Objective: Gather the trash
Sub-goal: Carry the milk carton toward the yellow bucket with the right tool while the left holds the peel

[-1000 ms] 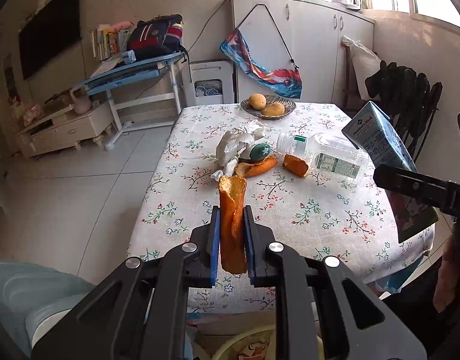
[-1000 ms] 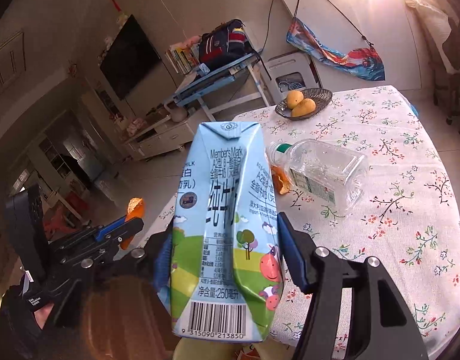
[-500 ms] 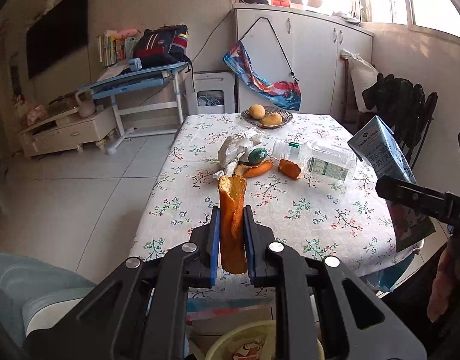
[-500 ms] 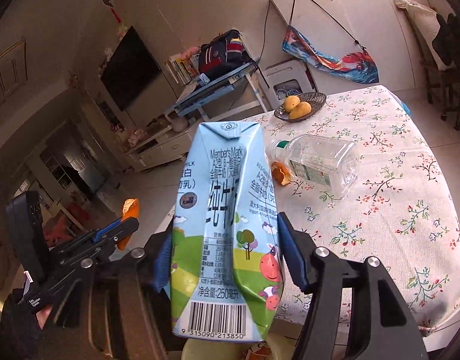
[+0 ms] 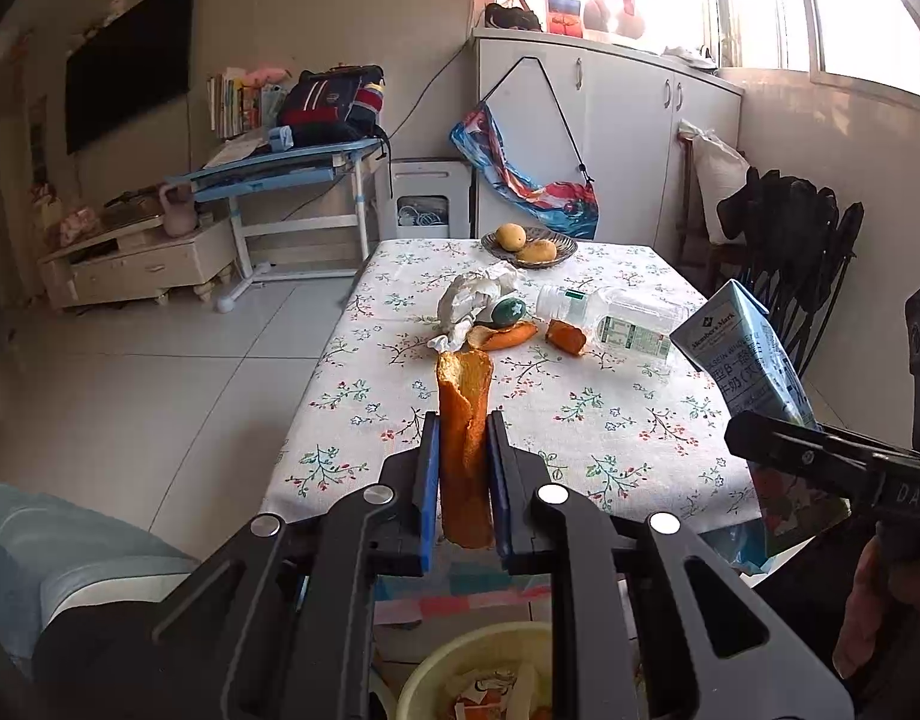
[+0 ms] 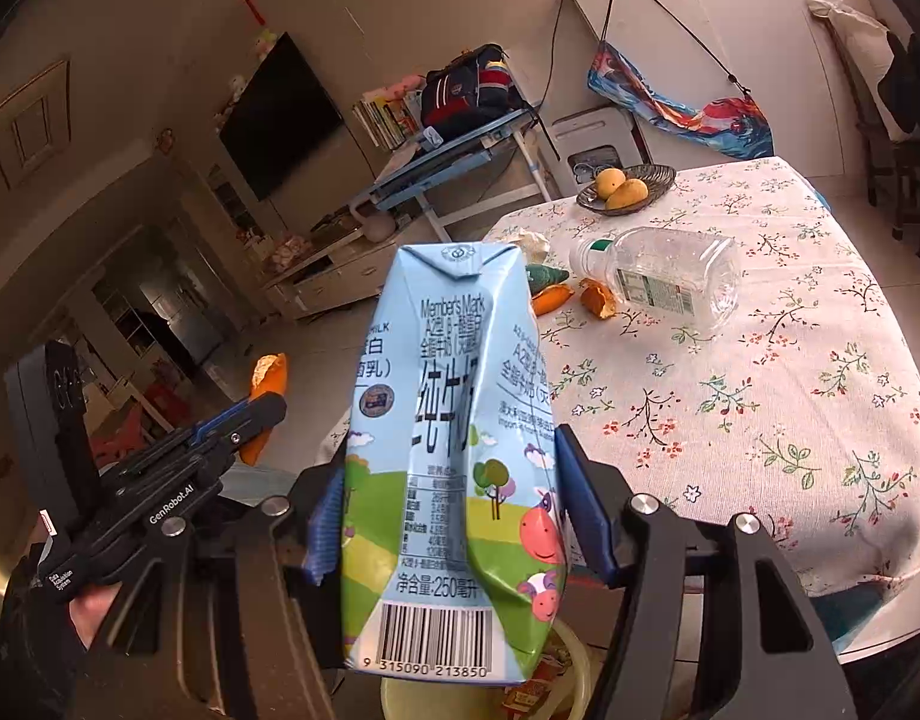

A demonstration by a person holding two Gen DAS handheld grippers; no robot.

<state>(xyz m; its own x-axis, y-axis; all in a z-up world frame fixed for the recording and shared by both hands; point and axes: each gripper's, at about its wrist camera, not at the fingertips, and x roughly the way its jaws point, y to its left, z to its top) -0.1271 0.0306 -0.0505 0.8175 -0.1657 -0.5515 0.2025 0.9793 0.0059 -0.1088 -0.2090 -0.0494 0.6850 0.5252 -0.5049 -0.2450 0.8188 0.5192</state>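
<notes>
So the table (image 5: 580, 420) with the flowery cloth is taken as the landmark here. Just off its near edge, low down, a yellow bin (image 5: 478, 672) is seen, already with some rubbish in it. Past that same edge, a blue milk carton (image 6: 454, 450) is clamped upright in the right gripper (image 6: 454, 516), its long axis running up along the fingers and its bottom end hanging right over the bin's rim. An orange peel (image 5: 465, 444) is pinched in the left gripper (image 5: 465, 498), also standing lengthwise, held above the bin and a bit toward the table. The drop looks like what's being set up, and the carton is probably better lined up with the bin than the peel. Left behind mid-table: a clear plastic bottle (image 5: 616, 318) lying on its side, crumpled tissue (image 5: 475, 294), two more peel bits (image 5: 508, 336) between them, and a small green wrapper (image 5: 508, 311). The fruit bowl (image 5: 529, 246) at the far end probably isn't counted as trash
</notes>
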